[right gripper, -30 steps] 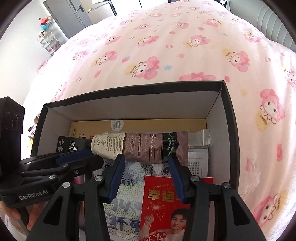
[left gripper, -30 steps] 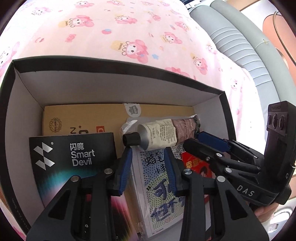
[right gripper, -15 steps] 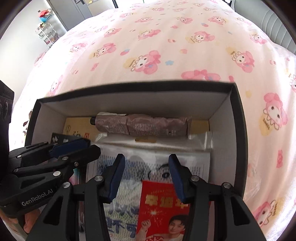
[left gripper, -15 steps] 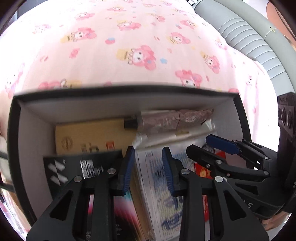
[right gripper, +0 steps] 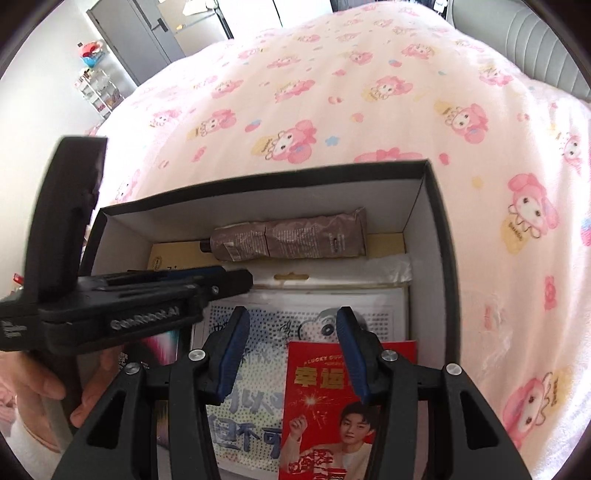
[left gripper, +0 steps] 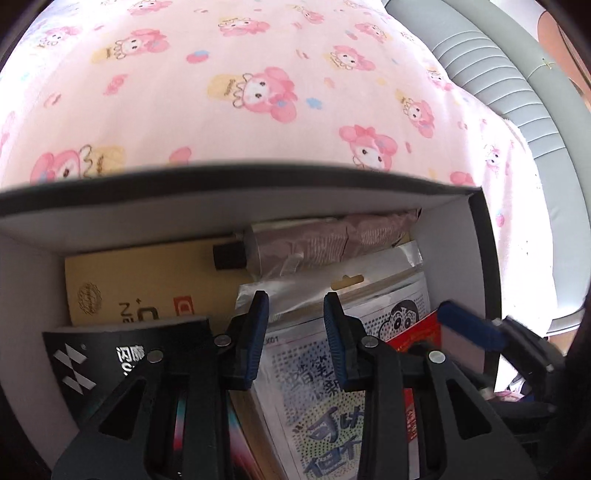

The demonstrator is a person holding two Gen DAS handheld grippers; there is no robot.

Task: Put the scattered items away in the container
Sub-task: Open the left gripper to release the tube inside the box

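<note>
A black box with white inner walls (right gripper: 439,236) (left gripper: 258,184) sits on the pink bed. A brown crinkled tube with a black cap (right gripper: 291,238) (left gripper: 321,240) lies inside along the far wall. Below it lie a tan box (left gripper: 140,284), a black Smart Devil box (left gripper: 110,354), a bagged dotted cartoon sheet (right gripper: 291,317) (left gripper: 317,376) and a red card (right gripper: 343,398). My left gripper (left gripper: 295,317) is open and empty above the sheet; it also shows in the right wrist view (right gripper: 229,278). My right gripper (right gripper: 291,339) is open and empty over the sheet and card.
The pink cartoon-print bedspread (right gripper: 332,96) surrounds the box. A grey padded headboard (left gripper: 498,66) runs along the right. A grey door (right gripper: 147,29) and a white shelf (right gripper: 99,88) stand at the far left of the room.
The tube has left both grippers and now lies against the box's far wall. Both grippers have pulled back and risen away from it, still open.
</note>
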